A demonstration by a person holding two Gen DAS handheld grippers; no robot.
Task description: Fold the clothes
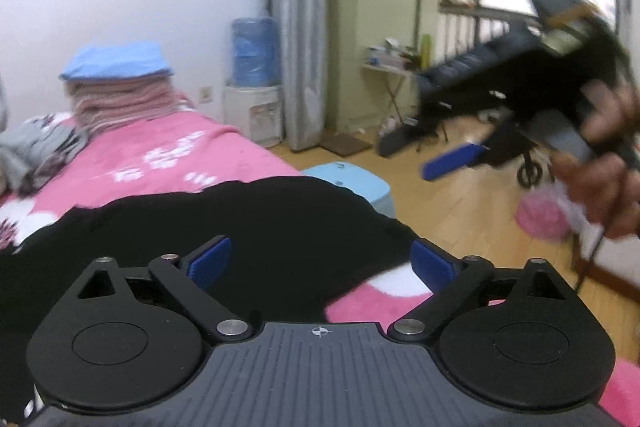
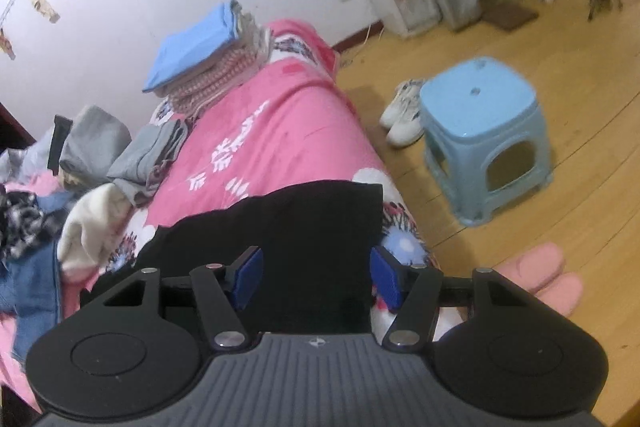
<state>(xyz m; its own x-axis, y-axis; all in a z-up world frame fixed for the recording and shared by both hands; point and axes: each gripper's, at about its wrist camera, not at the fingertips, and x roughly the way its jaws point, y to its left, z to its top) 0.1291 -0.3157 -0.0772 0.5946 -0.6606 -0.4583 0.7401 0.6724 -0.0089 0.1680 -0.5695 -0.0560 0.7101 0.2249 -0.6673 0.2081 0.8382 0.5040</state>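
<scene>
A black garment lies spread on the pink flowered bed cover, close to the bed's right edge. My left gripper hovers low over it with its blue pads far apart and nothing pinched between them. At the upper right of the left wrist view a hand holds my right gripper, blurred, with one blue pad showing. In the right wrist view the black garment lies under my right gripper, whose jaws stand apart over the garment's right edge without pressing it.
A light blue stool and white sneakers stand on the wooden floor beside the bed. Pink slippers show at the lower right. Folded stacks, grey folded pieces and a loose pile occupy the bed's far side.
</scene>
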